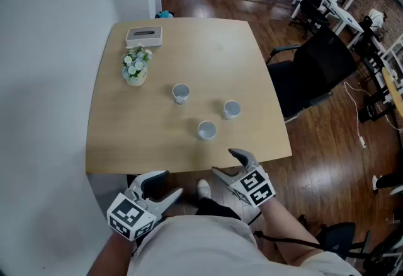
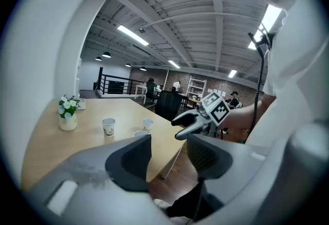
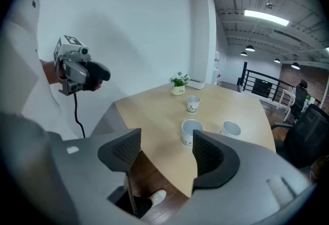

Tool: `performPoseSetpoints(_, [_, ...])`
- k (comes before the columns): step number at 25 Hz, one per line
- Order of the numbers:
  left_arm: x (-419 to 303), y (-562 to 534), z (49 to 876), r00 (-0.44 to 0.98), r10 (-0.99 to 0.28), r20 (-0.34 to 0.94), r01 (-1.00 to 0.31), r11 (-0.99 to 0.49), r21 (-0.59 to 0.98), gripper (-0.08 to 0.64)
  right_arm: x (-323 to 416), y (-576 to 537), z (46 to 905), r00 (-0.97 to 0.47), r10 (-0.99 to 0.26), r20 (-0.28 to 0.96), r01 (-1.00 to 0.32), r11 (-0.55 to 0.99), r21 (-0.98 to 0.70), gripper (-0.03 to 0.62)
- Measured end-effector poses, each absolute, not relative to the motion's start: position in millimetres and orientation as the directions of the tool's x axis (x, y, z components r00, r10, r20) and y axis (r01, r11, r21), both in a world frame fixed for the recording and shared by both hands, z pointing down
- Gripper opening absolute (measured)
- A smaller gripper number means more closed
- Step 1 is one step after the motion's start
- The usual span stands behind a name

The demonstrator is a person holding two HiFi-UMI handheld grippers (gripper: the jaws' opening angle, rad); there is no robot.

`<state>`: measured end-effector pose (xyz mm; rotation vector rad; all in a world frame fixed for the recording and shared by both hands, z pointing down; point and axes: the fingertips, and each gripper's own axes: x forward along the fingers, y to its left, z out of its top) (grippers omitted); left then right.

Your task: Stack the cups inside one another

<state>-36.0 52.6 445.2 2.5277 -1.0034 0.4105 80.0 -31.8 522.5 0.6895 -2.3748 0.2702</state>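
On the pale wood-look table [image 1: 126,136], with its smooth top and rounded corners, three small vessels stand upright and well apart: the nearest cup [image 1: 206,130] at 6 o'clock of the group, the far cup [image 1: 181,93] at 10 o'clock and the right-hand cup [image 1: 231,109] at 3 o'clock. None is nested yet, so stacking appears not to have begun. They look like thin white paper, round and tapering, with a faint print on the side, a shape that should let one drop into another. The left gripper [image 1: 169,184] and the right gripper [image 1: 225,162] hang below the table's near edge, close to the person's waist, probably a ready pose before reaching. Both have their jaws spread with nothing between them; the dark ribbed pads [image 3: 123,152] sit in smooth grey shells. A cream vase [image 1: 136,75] of flowers and a tissue box [image 1: 144,36] sit at 11 o'clock on the tabletop, clear of the work.
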Motion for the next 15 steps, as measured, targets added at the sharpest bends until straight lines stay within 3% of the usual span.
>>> performPoseSetpoints(15, [5.1, -53.0, 448.2, 0.642, -0.629, 0.439, -0.758, -0.605, 0.242, 0.240, 42.8, -168.4, 619.9, -0.614, -0.253, 0.747, -0.335, 0.941, 0.044, 0.364])
